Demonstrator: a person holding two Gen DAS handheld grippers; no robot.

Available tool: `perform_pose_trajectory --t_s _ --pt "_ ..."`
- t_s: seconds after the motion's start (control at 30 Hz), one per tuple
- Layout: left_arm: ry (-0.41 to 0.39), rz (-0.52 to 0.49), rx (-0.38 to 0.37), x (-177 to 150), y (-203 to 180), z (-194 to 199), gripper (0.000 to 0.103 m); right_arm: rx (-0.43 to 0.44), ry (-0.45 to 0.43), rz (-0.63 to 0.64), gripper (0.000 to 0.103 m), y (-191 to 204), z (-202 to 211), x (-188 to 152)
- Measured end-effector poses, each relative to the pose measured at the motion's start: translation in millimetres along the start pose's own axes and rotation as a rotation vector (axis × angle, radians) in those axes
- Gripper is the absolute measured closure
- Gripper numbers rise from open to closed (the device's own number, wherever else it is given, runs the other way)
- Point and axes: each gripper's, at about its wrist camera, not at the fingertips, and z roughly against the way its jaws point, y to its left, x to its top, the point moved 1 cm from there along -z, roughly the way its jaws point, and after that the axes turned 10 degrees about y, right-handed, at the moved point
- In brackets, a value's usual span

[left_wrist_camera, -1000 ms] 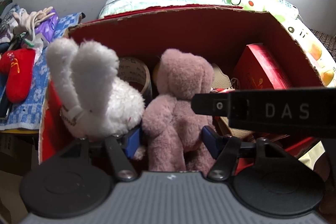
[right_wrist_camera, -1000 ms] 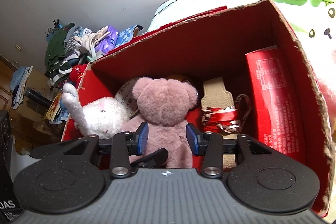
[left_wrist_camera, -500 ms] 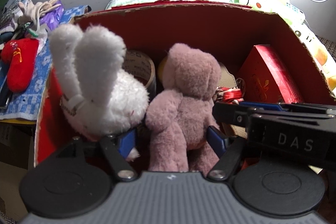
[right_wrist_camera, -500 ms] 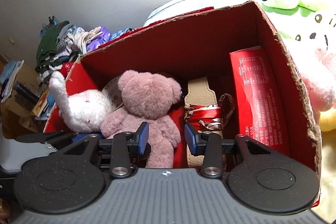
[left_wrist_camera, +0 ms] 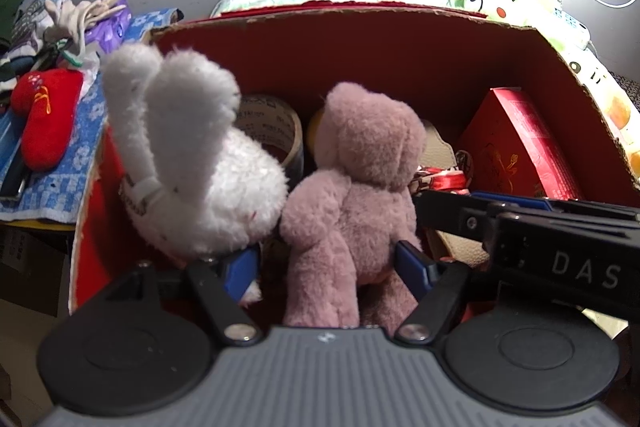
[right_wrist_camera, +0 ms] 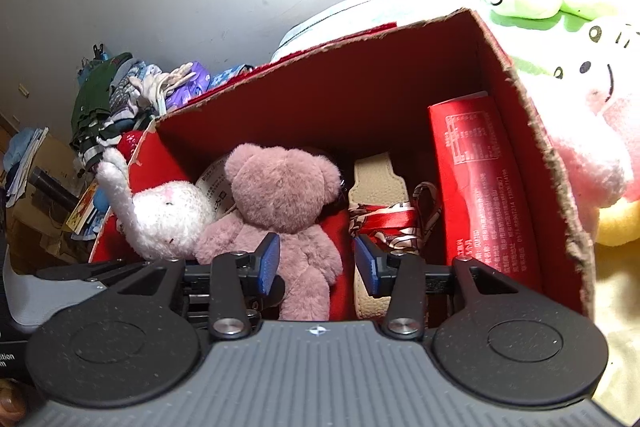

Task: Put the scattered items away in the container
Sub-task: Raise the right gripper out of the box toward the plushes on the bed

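A red cardboard box holds a pink teddy bear, a white plush rabbit, a tape roll, a beige strap with red ribbon and a red carton. My left gripper is open, its blue pads either side of the bear's lower body without squeezing it. My right gripper is open and empty over the box's near side, beside the bear's leg. It also crosses the left wrist view.
A pile of clothes, a red plush item and a blue floral cloth lie left of the box. Large green, white and pink plush toys press against its right side. A wall stands behind.
Both grippers have drawn back and lifted a little from the box. The bear and rabbit stay in the box; the right gripper has shifted right of the bear.
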Motion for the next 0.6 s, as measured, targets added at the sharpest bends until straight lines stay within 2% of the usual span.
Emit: perform_pose_trajectory --t_s 0.1,0.33,0.4,0.43,0.6 --pt "-0.030 -0.010 0.001 -1 -5 8 0.027 -0.020 -0.027 0.000 0.057 0 8 1" --pt "-0.087 0.005 0.030 -2 -15 26 0.018 -0.034 -0.075 0.019 0.056 -1 27 3" --pt "-0.104 0.013 0.045 -2 -19 31 0.012 -0.041 -0.084 0.039 0.054 -1 31 3" --pt "-0.111 0.011 0.052 -2 -21 34 0.006 -0.036 -0.085 0.047 0.054 -1 32 4" --pt "-0.136 0.022 0.143 -2 -33 42 0.006 0.003 -0.073 0.066 0.054 -5 37 4"
